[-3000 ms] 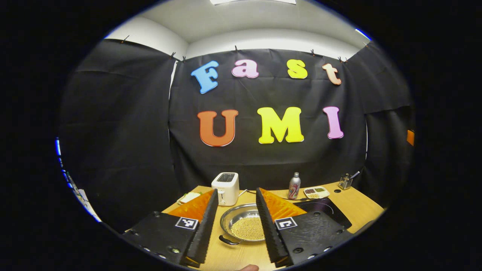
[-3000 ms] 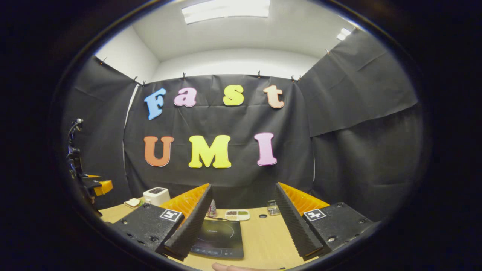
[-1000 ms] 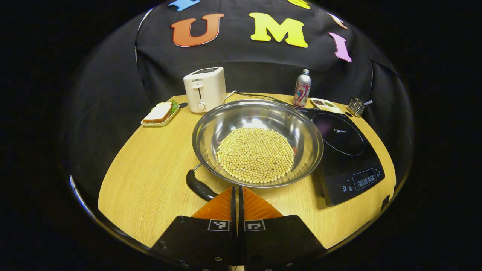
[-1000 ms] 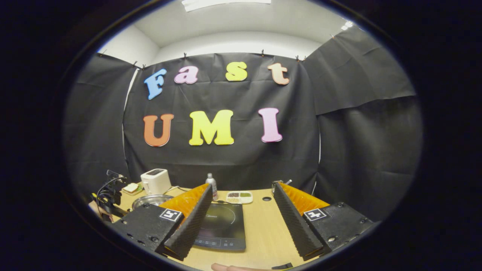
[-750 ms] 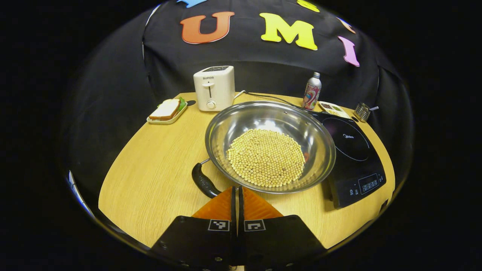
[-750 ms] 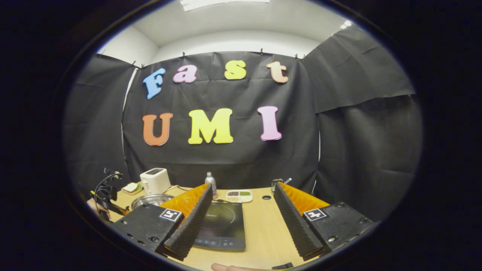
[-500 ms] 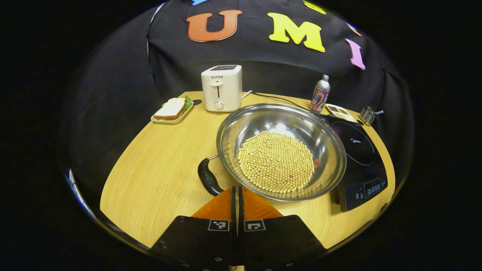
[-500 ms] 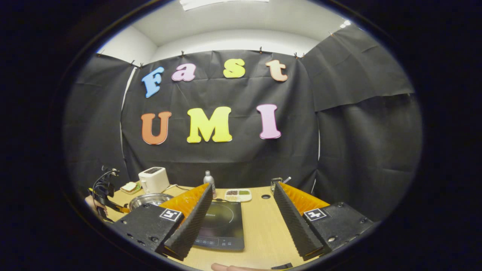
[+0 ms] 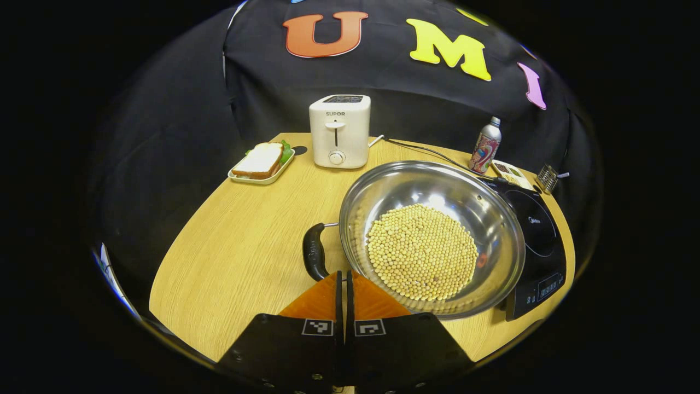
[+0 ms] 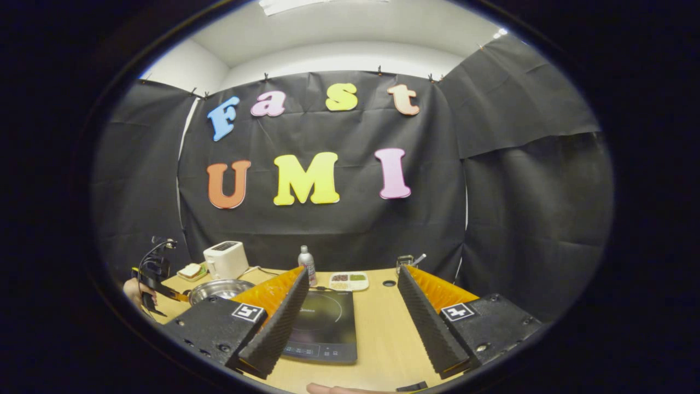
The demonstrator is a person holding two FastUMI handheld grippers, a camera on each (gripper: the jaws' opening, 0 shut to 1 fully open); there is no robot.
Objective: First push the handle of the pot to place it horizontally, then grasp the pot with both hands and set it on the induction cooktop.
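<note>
Wooden tabletop carries the steel pot, full of pale beans, just ahead and to the right of the left gripper, whose fingers are pressed together with nothing between them. The pot's dark handle lies just ahead-left of those tips, its long axis running roughly along the gripper's forward line, so a sideways shove should swing it. That gripper is plainly nearer. Beyond the pot's far side sits the induction cooktop, touching or slightly under its rim. The right gripper hangs spread wide over the cooktop, holding nothing.
</note>
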